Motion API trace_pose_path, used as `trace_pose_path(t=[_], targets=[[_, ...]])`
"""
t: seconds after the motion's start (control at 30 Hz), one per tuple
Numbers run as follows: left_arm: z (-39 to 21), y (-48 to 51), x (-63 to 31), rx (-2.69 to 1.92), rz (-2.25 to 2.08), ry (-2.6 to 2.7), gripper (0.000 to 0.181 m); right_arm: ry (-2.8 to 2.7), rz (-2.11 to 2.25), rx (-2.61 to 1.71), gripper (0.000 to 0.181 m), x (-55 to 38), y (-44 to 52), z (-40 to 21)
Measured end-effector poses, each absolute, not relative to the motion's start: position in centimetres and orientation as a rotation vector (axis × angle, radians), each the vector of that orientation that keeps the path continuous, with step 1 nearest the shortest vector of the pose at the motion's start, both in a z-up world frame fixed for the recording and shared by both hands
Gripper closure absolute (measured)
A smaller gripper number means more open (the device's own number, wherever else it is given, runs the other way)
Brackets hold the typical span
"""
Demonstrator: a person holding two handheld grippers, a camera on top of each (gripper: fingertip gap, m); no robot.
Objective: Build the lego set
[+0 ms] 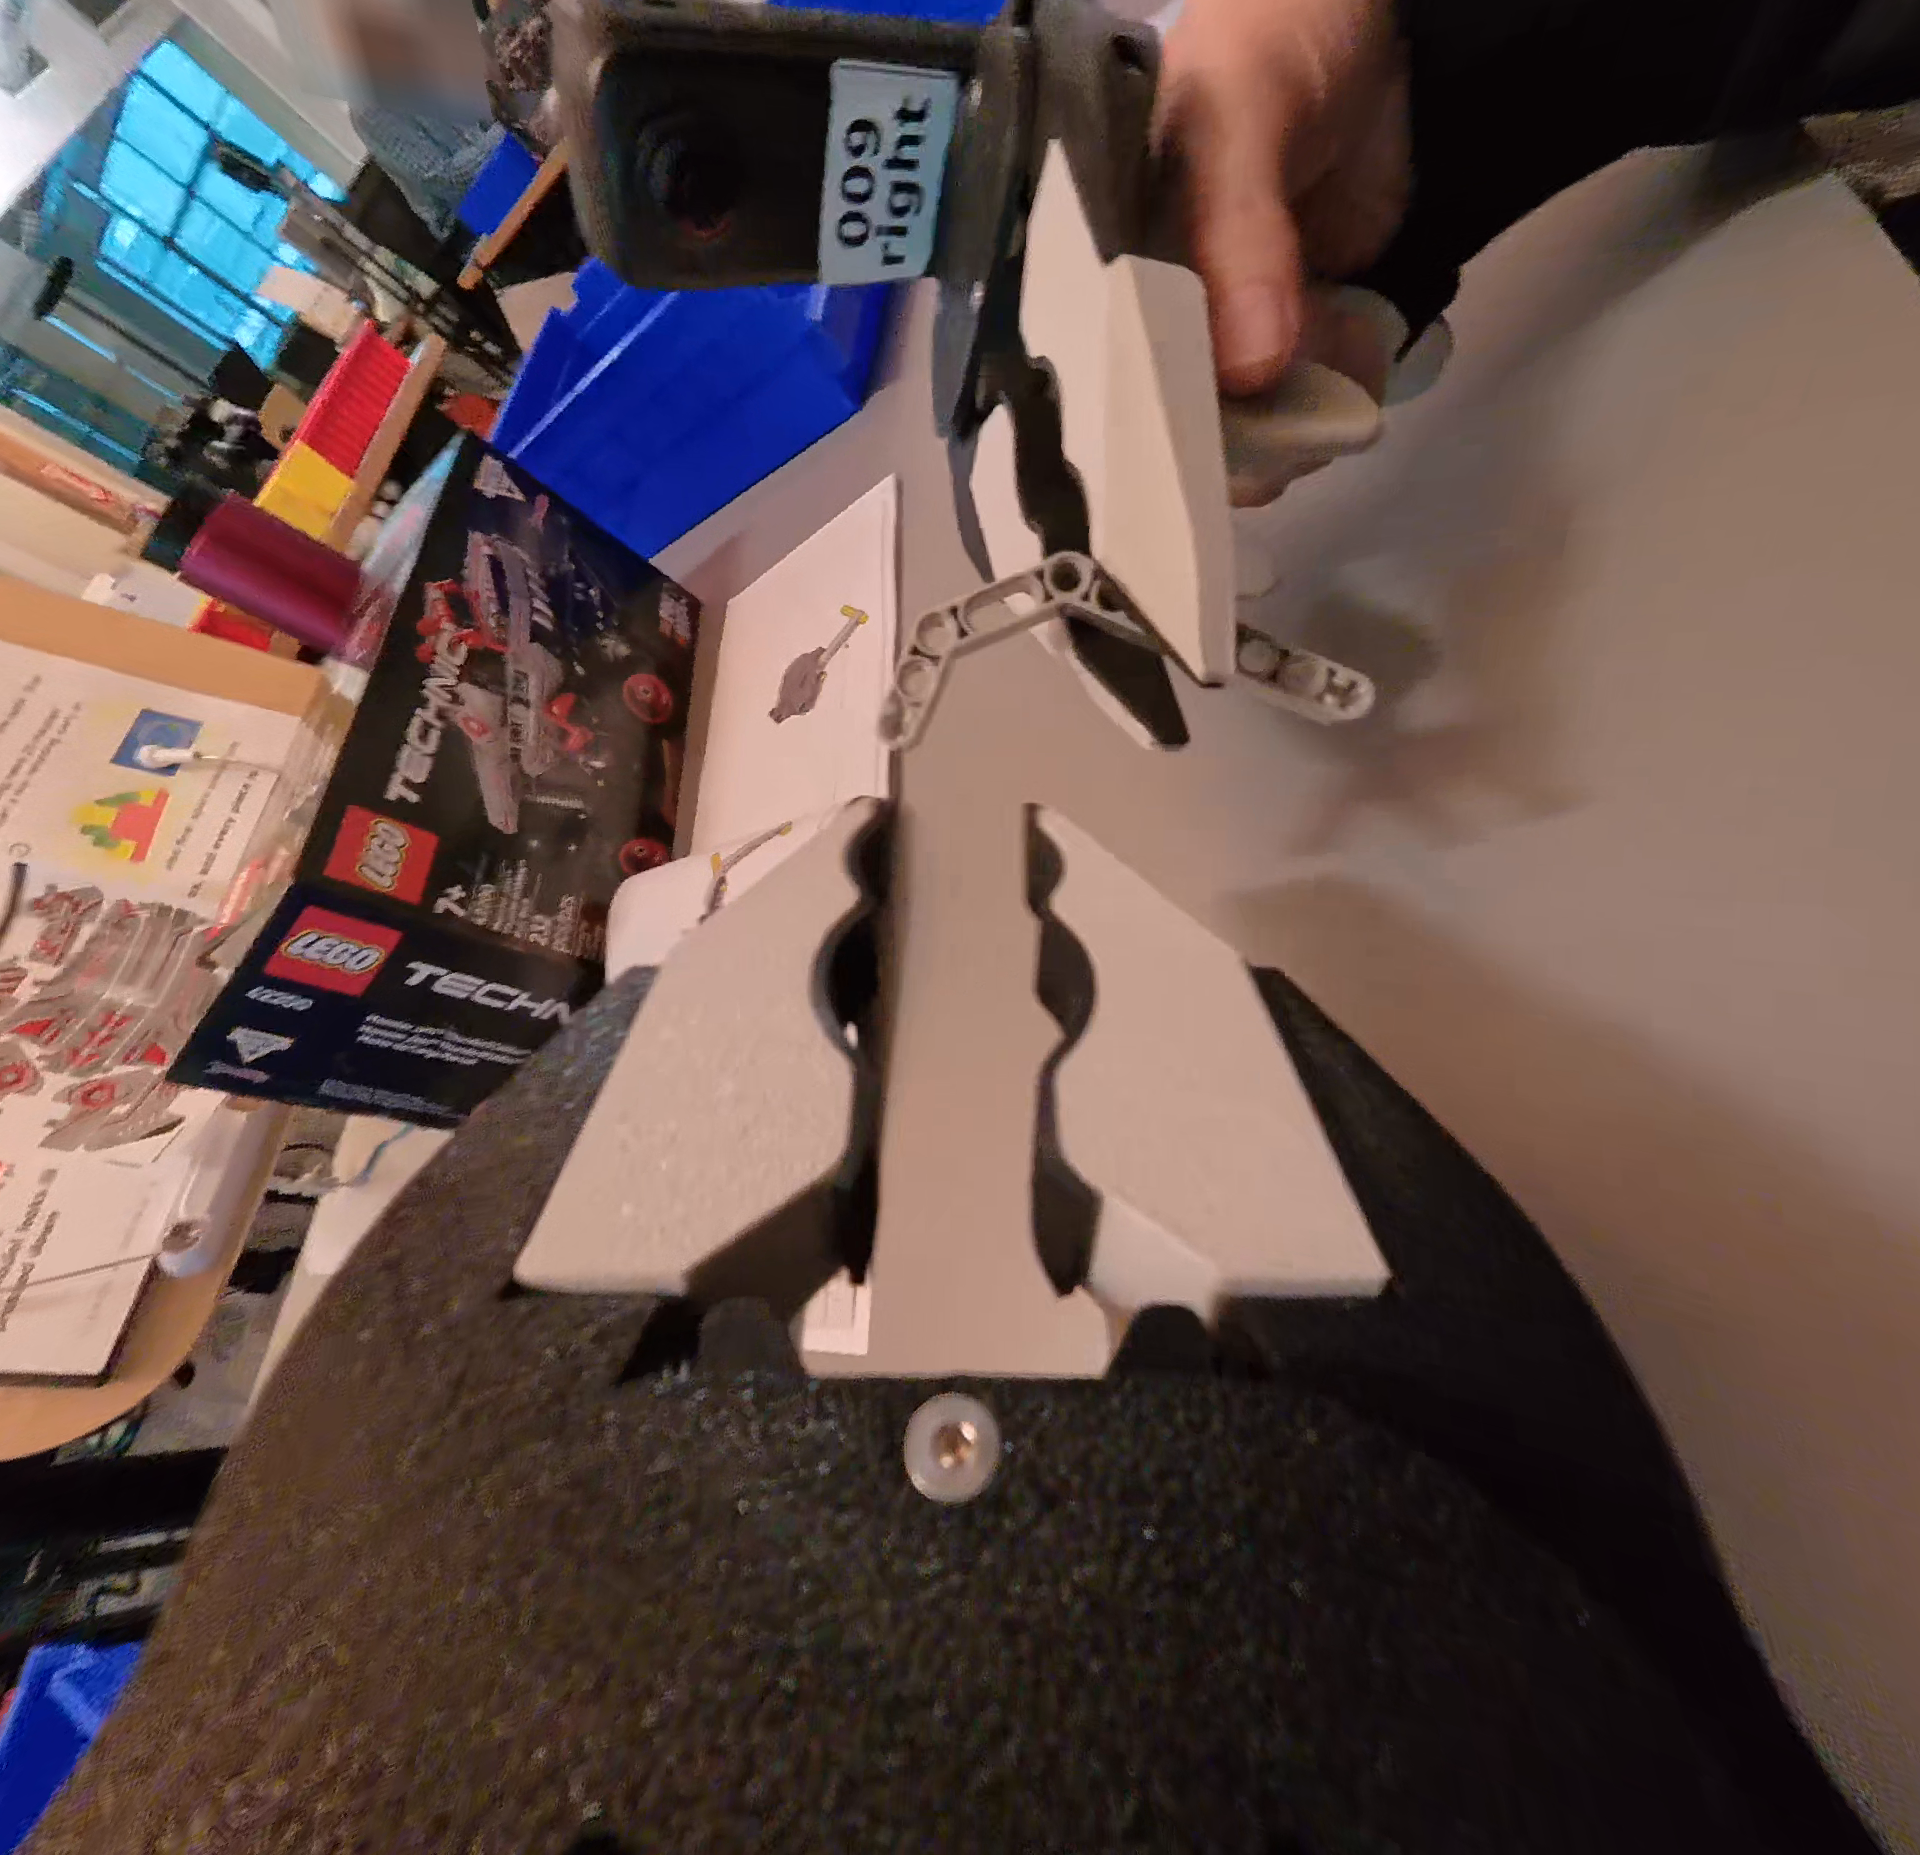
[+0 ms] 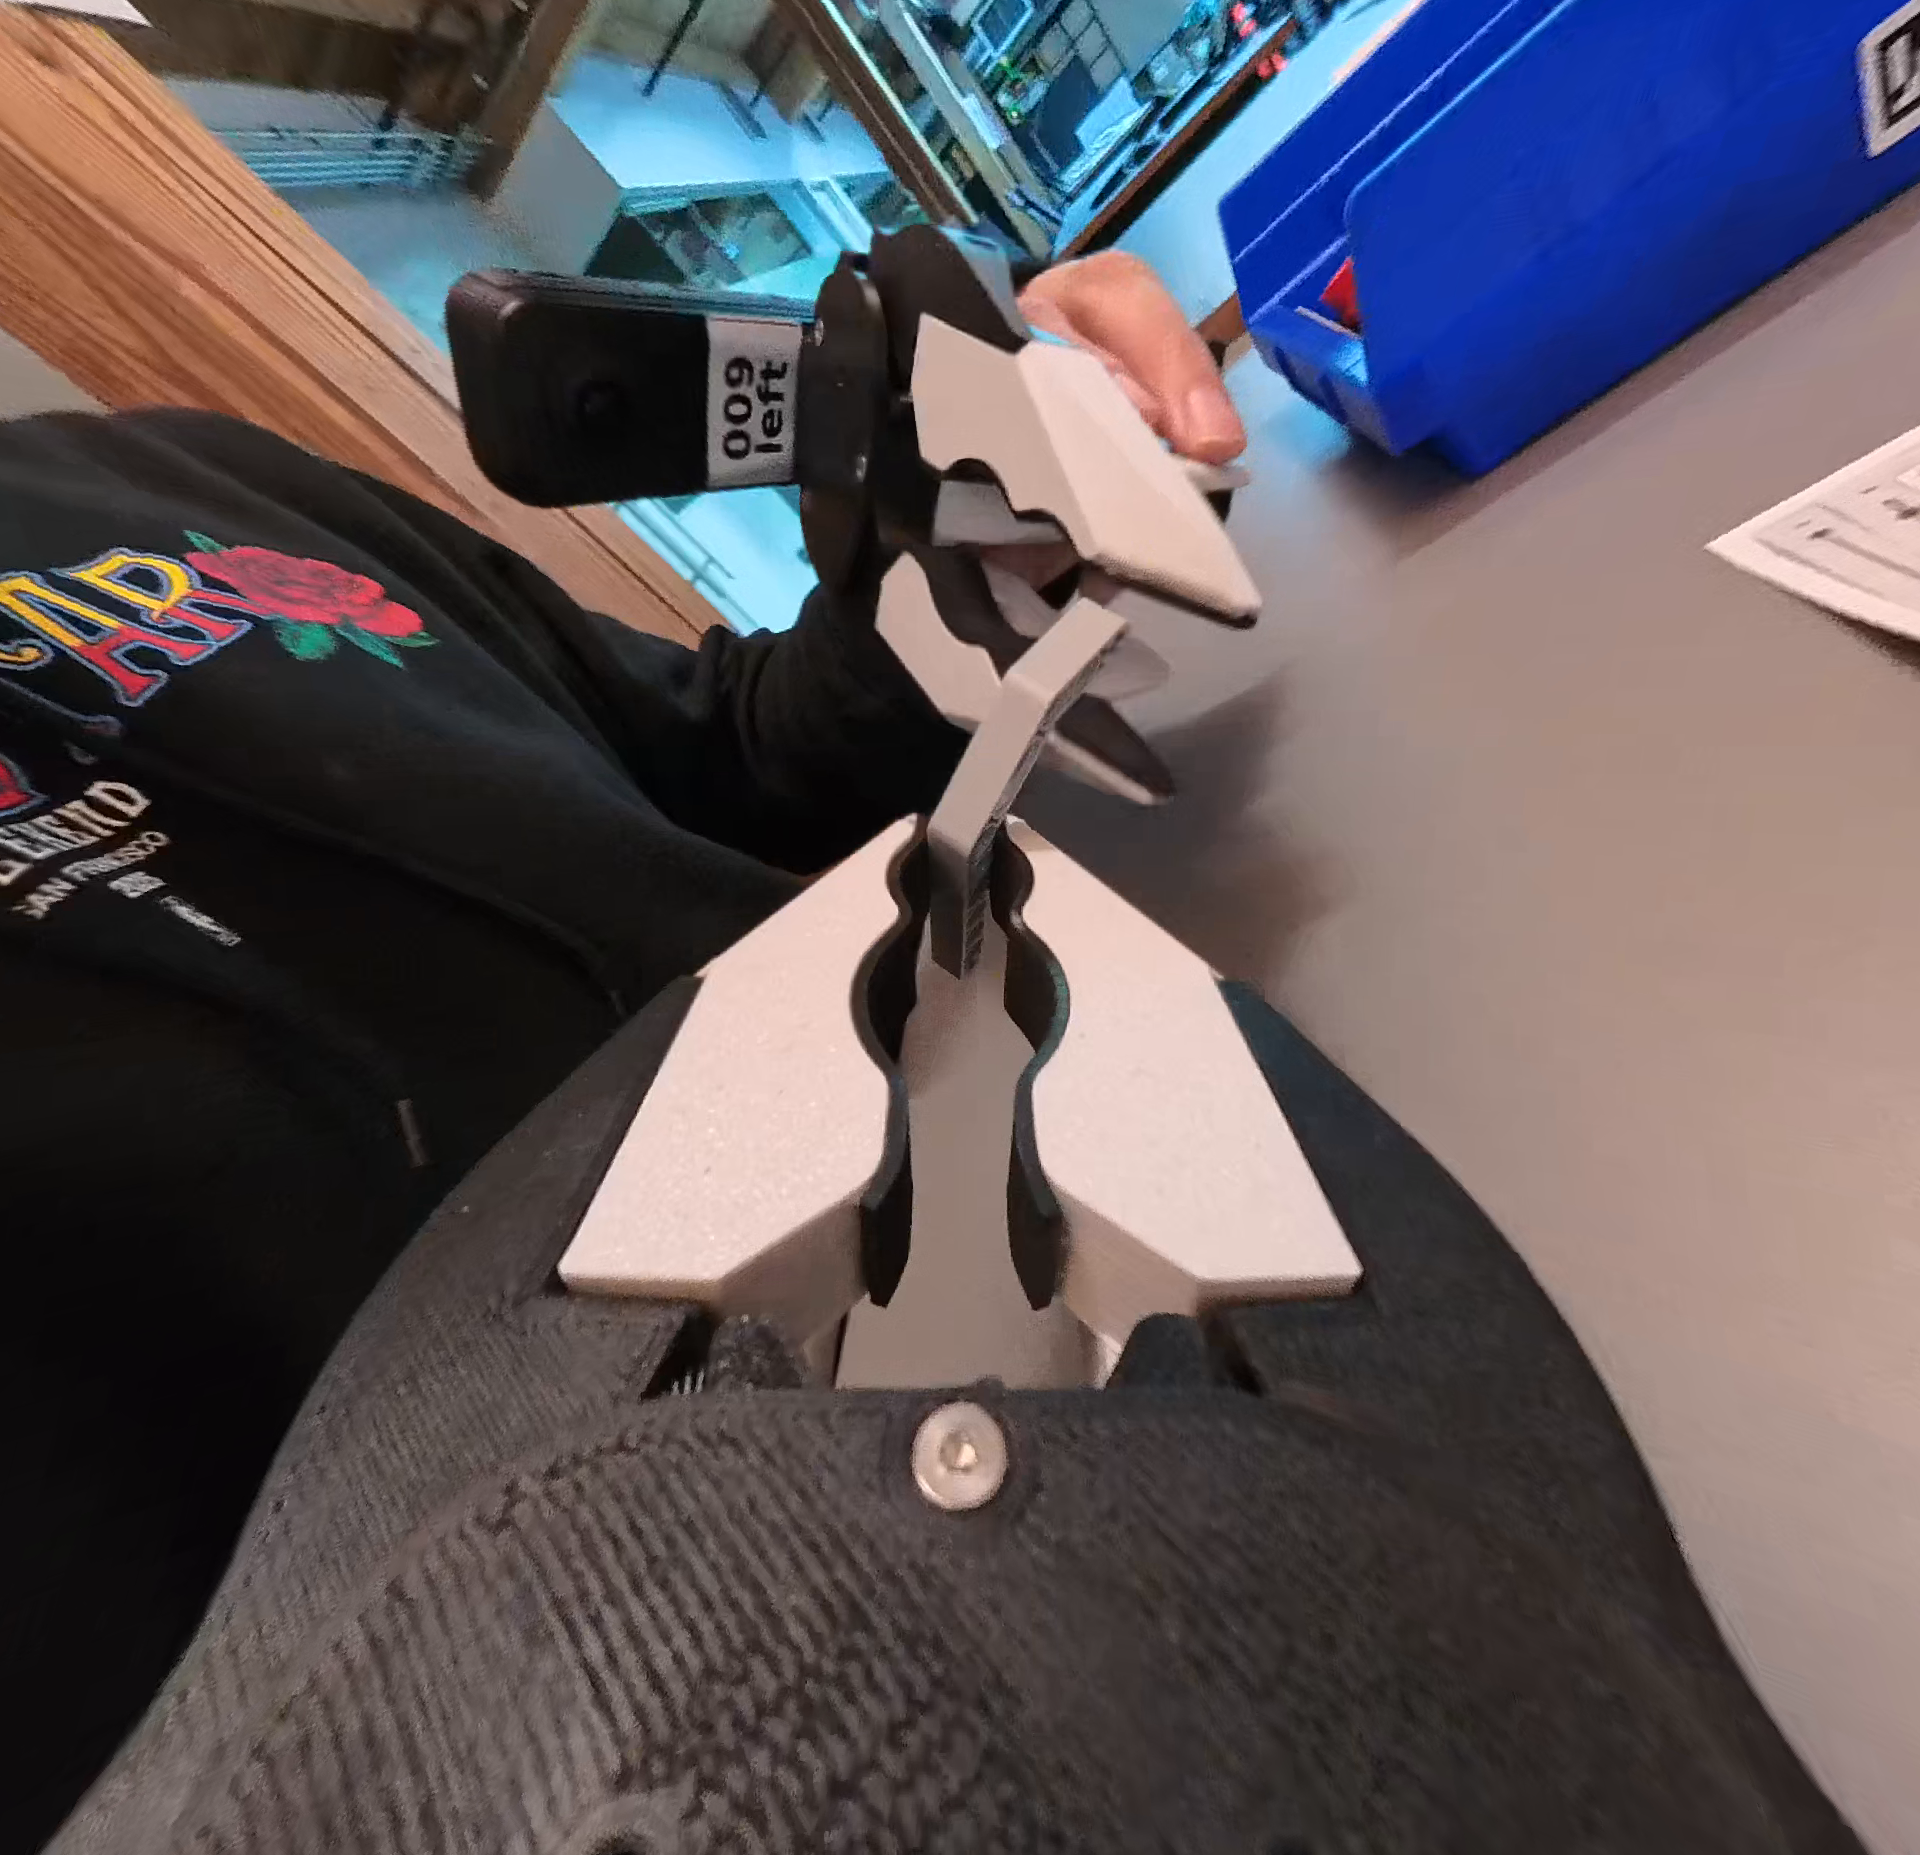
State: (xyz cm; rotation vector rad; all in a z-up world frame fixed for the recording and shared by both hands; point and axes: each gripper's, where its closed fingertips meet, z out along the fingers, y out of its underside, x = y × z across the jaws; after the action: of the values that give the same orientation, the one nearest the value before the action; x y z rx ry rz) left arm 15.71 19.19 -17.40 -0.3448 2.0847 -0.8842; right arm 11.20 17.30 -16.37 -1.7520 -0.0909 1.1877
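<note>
You hold the grey bent Lego beam in the right gripper, lifted above the grey desk. The left gripper is in front of it, very near the free end of the beam, but I see no contact in the left wrist view.

To do this step well, I think you should keep the right hand steady and bring the left gripper straight to the free end. Take the beam by its flat sides, not over the holes, so that the holes stay free for pins. Do not release the right side before the left one holds firmly, or the beam can turn or fall.

The jaws of the right gripper are closed on the beam close to its bend; in the right wrist view the beam stands between the 2 fingers and reaches toward the left gripper. The jaws of the left gripper are apart by a moderate gap and hold nothing.

The instruction sheet and the black set box lie on the desk behind the beam.
</note>
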Motion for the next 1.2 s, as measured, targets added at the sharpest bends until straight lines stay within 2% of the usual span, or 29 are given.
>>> trace_pose_path(t=[0.03, 0.07, 0.33, 0.67, 0.83, 0.93, 1.0, 1.2], targets=[[-17.6, 19.1, 15.6, -0.338, -0.885, 2.098, 0.150, -0.088, 1.203, -1.758, 0.173, 11.1, 17.3, -16.6], [-17.7, 18.9, 15.6, -0.324, -0.887, 2.099, 0.148, -0.084, 1.206, -1.768, 0.173, 11.1, 17.4, -16.8], [-17.1, 19.1, 15.7, -0.355, -0.987, 2.092, 0.179, -0.096, 1.247, -1.776, 0.174, 10.4, 17.5, -16.9], [-18.0, 20.0, 15.7, -0.382, -0.942, 2.079, 0.181, -0.006, 1.238, -1.794, 0.173, 11.6, 18.2, -17.4], [-17.6, 19.5, 15.5, -0.282, -0.927, 2.040, 0.151, -0.027, 1.294, -1.830, 0.174, 10.6, 18.1, -17.8], [-17.9, 18.7, 14.9, -0.232, -0.964, 2.089, 0.158, -0.027, 1.333, -1.823, 0.173, 10.4, 18.1, -17.7], [-18.0, 19.3, 15.3, -0.258, -0.930, 2.086, 0.177, -0.026, 1.310, -1.856, 0.173, 10.4, 18.2, -18.2], [-18.2, 20.2, 16.1, -0.380, -0.943, 2.067, 0.177, 0.016, 1.241, -1.871, 0.172, 11.7, 18.9, -18.2]])
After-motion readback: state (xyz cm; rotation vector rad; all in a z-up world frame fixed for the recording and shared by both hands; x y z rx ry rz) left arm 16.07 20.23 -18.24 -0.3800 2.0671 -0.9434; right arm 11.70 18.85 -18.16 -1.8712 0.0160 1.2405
